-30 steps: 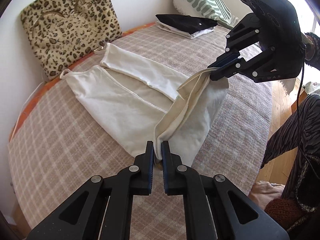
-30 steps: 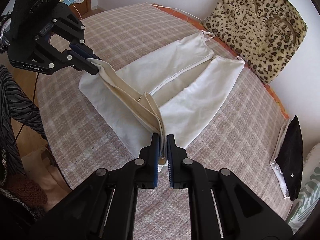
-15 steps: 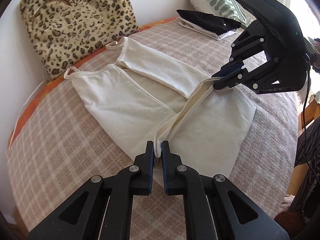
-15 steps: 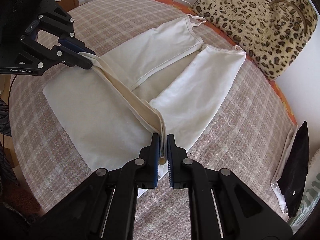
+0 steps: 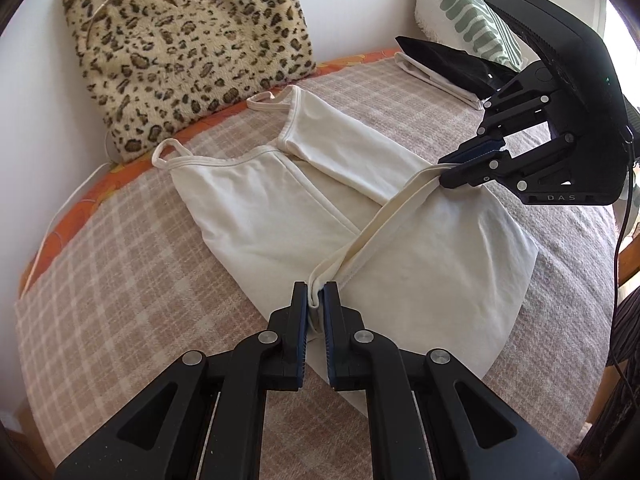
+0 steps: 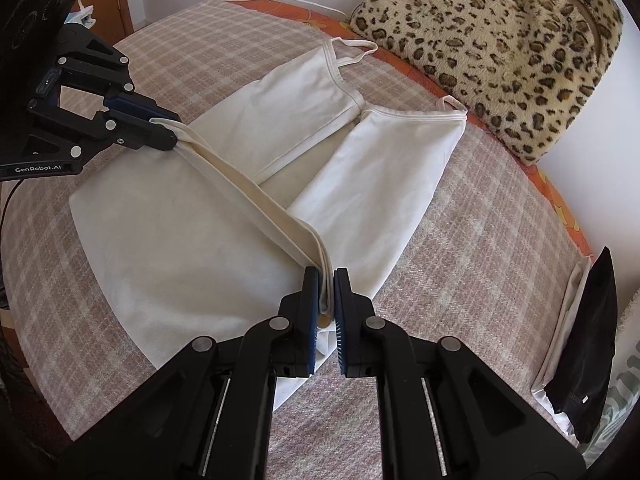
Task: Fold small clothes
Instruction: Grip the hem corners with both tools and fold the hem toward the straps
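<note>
A cream strappy top (image 5: 256,200) (image 6: 384,176) lies on the checked bedcover, its two long sides folded in toward the middle and its straps toward the leopard cushion. My left gripper (image 5: 316,296) (image 6: 170,136) is shut on one corner of the bottom hem. My right gripper (image 6: 327,280) (image 5: 444,174) is shut on the other corner. The hem stretches taut between them, low over the middle of the top. The lower part of the garment is doubled over and spreads flat behind the hem toward the near edge of the bed.
A leopard-print cushion (image 5: 188,44) (image 6: 500,40) leans on the wall behind the straps. A folded black garment on a white one (image 5: 444,66) (image 6: 588,344) lies at the bed's right end, by a green-striped pillow (image 5: 460,4). Checked bedcover (image 5: 120,280) surrounds the top.
Both grippers have carried the hem forward toward the straps and lower. The lifted, hanging fabric has settled flat on the bedcover behind the hem.
</note>
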`<state>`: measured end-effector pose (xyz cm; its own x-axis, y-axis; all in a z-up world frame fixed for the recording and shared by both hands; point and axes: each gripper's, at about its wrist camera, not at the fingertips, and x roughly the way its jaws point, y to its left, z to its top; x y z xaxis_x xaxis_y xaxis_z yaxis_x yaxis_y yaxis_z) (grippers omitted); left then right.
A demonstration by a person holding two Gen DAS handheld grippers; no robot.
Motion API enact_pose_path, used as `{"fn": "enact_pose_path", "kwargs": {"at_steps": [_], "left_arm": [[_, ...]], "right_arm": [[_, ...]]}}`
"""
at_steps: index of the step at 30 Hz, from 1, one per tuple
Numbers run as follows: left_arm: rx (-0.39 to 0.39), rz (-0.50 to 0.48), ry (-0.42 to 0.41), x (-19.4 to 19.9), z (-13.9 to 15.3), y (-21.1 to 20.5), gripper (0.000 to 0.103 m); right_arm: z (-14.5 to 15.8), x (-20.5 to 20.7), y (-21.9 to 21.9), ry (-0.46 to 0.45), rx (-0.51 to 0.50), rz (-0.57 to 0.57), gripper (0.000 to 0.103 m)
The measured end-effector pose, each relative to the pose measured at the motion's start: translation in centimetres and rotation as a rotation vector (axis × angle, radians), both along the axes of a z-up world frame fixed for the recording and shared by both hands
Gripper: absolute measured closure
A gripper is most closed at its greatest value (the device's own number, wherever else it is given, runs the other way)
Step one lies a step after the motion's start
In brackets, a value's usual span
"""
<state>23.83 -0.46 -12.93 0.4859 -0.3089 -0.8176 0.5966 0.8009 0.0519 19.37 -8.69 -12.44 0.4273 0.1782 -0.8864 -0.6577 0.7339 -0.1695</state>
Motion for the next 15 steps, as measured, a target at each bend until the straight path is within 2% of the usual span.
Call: {"fn": "enact_pose_path", "kwargs": {"at_steps": [5,8,12,15], "left_arm": [[0.033,0.03,-0.007,1.0,-0.9,0.2,0.095],[0.044,0.095,-0.019,1.8,-0.8,0.8,0.094],[0.02,0.161,-0.05,1.8,0.3,2.2,0.094],[-0.052,0.167,-0.048,0.5,1.6,2.9,0.094]], "right_arm": [[-0.8,1.3,0.1,0.009,-0.023,-0.019,0.095],[-1.2,1.8,0.4,0.004,-0.036,-0.036,0.095],[-1.0,2.7,0.3,-0.008,-0.027,-0.069,0.095],[-0.7,3.1,0.1,-0.022,-0.032,-0.076,0.095]]}}
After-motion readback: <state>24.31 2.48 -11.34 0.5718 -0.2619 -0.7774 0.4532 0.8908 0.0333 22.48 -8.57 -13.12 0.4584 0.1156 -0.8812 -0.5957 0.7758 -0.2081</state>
